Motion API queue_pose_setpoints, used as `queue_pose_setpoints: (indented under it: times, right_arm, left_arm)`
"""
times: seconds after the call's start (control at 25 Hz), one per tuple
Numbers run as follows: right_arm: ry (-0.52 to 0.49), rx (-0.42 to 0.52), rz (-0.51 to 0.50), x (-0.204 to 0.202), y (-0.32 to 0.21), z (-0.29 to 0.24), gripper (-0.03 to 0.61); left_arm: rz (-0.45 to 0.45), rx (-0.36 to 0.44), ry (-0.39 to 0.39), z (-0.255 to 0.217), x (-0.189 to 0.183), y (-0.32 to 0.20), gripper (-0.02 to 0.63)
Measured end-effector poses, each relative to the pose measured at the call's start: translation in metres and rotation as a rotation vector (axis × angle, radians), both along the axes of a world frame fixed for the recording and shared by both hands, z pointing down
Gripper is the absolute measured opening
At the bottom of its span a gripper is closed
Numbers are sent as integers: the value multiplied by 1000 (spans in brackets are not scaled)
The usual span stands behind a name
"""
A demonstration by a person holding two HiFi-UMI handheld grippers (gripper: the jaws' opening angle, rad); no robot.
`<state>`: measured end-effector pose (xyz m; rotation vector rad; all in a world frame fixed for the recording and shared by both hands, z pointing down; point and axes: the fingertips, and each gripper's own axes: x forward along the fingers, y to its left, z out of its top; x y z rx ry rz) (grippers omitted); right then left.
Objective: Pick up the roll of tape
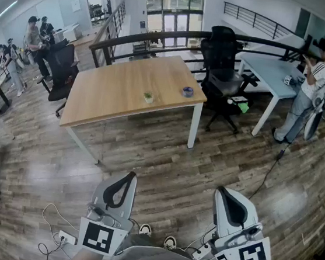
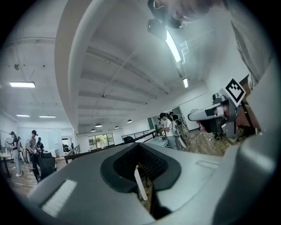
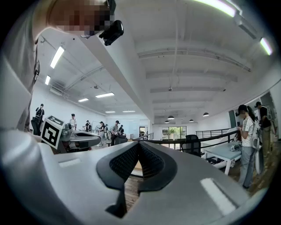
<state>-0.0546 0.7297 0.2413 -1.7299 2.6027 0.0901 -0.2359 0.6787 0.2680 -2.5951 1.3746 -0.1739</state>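
Closest to us are our two tongs, held low over the wood floor, and neither holds anything. The left tongs (image 1: 129,176) have their tips together, and so do the right tongs (image 1: 221,190). Each gripper view shows black ribbed pads meeting at the front with only the room beyond them.

The roll of tape (image 1: 188,91) is well apart from both tongs. It lies flat on the wooden worktop (image 1: 114,94), near the right edge and close to the near right corner. It looks like a small bluish ring, though at this range we cannot make out its core or its width.

We judge it light and stiff, a wound ring that will not crush or break under a firm pinch. Its smooth outer face may slip if we squeeze across the full width. The safer hold, we think, is one jaw in the centre hole and one outside, clamping the wall of the ring. The right tongs are on its side.

By our count there is one roll of tape, one small green object (image 1: 148,97) to its left on the same worktop, one wooden worktop, and two tongs.
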Motion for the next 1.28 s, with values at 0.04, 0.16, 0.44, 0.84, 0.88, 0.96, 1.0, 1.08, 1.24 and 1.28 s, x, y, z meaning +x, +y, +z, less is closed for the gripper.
queue_pose_setpoints:
  times: [0.04,0.16,0.44,0.84,0.88,0.96,1.0,1.08,1.24,1.28]
  right_arm:
    - [0,3,5,1,-1,-1,9]
    - [-1,11,16,2,-4,-3,9]
    - [5,22,17,2,-4,-4,9]
    - [-39,85,12,18,-2,-12,231]
    - [-31,94,20,20,-1,-13,248]
    - [-23,104,32,24,-1,-13,259]
    - [-24,103,36,26,-1,-12,260]
    - [-30,93,45,28,-3,-9,272]
    - [-27,82,62,33,-9,-7,287]
    - [-25,79,63,34,-12,-6,287]
  left_arm:
    - [1,0,-4,0,1,-1,2]
    - [5,-1,-2,-1,3,-3,2]
    - [-2,-12,5,0,4,-3,2]
    - [9,-11,26,-3,22,-5,2]
    - [12,-8,27,-4,24,-5,2]
    - [17,-3,29,-5,27,-5,2]
    - [21,-3,32,-5,29,-5,2]
    - [32,-4,30,-4,33,-5,2]
    - [37,-12,17,-4,35,-9,2]
    - [37,-11,18,-3,35,-11,2]
